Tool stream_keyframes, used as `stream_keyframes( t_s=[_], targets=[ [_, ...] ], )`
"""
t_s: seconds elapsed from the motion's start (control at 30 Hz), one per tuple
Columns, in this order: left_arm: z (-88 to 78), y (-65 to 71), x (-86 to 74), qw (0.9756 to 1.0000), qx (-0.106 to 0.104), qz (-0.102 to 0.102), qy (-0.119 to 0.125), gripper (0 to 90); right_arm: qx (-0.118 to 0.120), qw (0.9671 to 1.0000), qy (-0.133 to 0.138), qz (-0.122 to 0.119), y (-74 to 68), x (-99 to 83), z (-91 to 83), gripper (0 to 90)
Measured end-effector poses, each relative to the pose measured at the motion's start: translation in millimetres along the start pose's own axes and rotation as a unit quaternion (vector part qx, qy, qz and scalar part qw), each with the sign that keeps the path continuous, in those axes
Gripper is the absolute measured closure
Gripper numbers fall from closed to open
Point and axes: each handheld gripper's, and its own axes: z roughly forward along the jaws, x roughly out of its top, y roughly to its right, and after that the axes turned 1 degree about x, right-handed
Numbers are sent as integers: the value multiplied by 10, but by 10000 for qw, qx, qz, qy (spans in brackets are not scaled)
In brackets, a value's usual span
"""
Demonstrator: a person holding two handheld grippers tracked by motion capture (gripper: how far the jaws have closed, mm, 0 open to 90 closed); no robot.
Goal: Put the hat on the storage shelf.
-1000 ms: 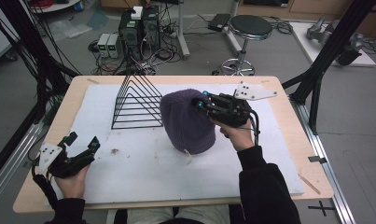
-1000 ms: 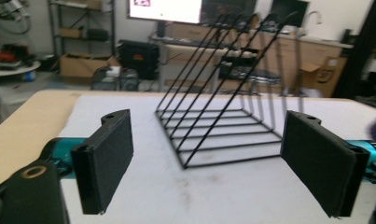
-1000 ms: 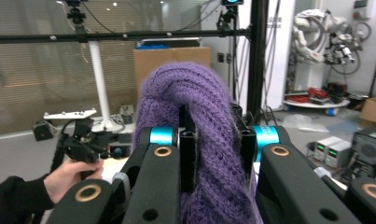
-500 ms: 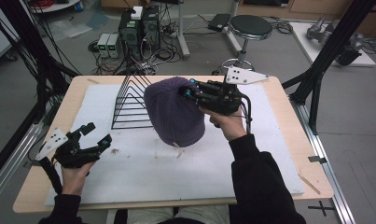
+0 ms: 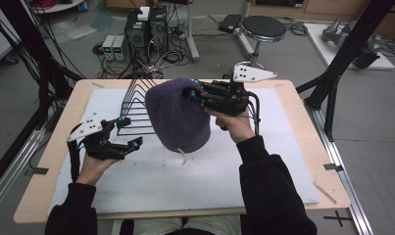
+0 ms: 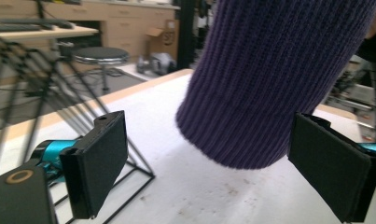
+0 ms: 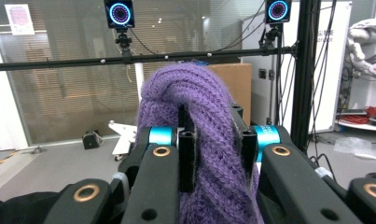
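Left gripper: at lower left of the high view, nearer the person than the rest. Since a second ago it has come up off the mat and in toward the centre. Its jaws are spread wide with nothing between them.
Left pose: the forearm rises from the bottom edge, the jaws pointing right toward the hat's open rim; in the left gripper view the rim hangs just beyond the two pads.
Purple knit hat: centre of the high view, hanging free above the white mat, its rim downward. A second ago it sat lower, on the mat.
Meaning: the lift seems done, and the free gripper looks set to take the rim, probably to open the hat.
Right gripper: just above centre, pinching a fold of the hat's crown between pressed-together jaws.
Right pose: held level, jaws pointing left, wrist bent up.
Wire rack: behind the hat, upper left, untouched.
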Motion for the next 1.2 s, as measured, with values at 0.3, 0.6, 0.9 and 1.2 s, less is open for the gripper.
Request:
stream_keyframes(
  t_s=[0.3, 0.6, 0.9, 1.2],
  targets=[
    [115, -77, 51, 9996, -290, -27, 62, 128, 91, 9999, 3, -44, 0, 36, 53, 772],
    [246, -61, 47, 9970, -691, 66, 333, 128, 145, 9998, 153, -27, 24, 55, 100, 772],
    [299, -64, 10, 9938, -1077, -9, 281, 128, 570, 9983, 72, 82, 43, 43, 179, 770],
    [338, 46, -15, 9908, -1311, 324, 51, 373, 686, 9975, 99, 100, 47, 23, 220, 763]
  ],
)
